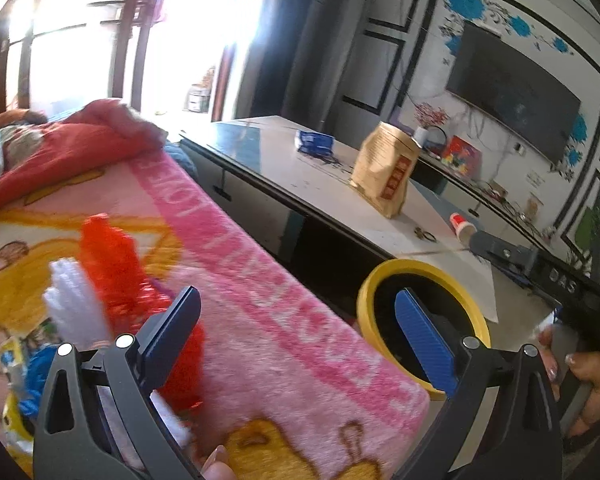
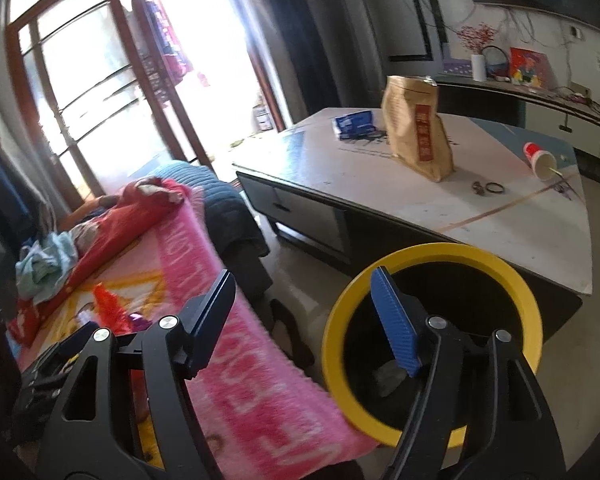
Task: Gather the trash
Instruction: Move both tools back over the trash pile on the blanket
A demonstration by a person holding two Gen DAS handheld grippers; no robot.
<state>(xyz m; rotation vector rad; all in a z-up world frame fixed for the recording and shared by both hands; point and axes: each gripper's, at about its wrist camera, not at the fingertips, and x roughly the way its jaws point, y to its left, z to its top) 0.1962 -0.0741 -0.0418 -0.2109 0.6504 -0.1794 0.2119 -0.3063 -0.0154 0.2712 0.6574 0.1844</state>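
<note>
A yellow-rimmed black trash bin (image 1: 364, 300) (image 2: 496, 256) stands on the floor between the sofa and the coffee table, with a grey scrap (image 2: 386, 378) inside. My left gripper (image 1: 300, 332) is open and empty above the pink blanket (image 1: 260, 320), beside red and white fluffy wrappers (image 1: 112, 264) and blue-yellow packaging (image 1: 16, 360). My right gripper (image 2: 304, 320) is open and empty, over the blanket's edge (image 2: 236, 364) and the bin's rim. On the table lie a brown paper bag (image 1: 384, 168) (image 2: 416, 132), a blue packet (image 1: 314, 142) (image 2: 354, 122) and a tipped red-white cup (image 1: 462, 226) (image 2: 540, 158).
The white coffee table (image 1: 300, 176) (image 2: 520, 224) stands beyond the bin. Red cloth and clothes (image 2: 112, 216) are heaped on the sofa. A TV (image 1: 512, 92) and a cluttered cabinet (image 2: 560, 100) line the far wall. Bright glass doors (image 2: 100, 80) are at the left.
</note>
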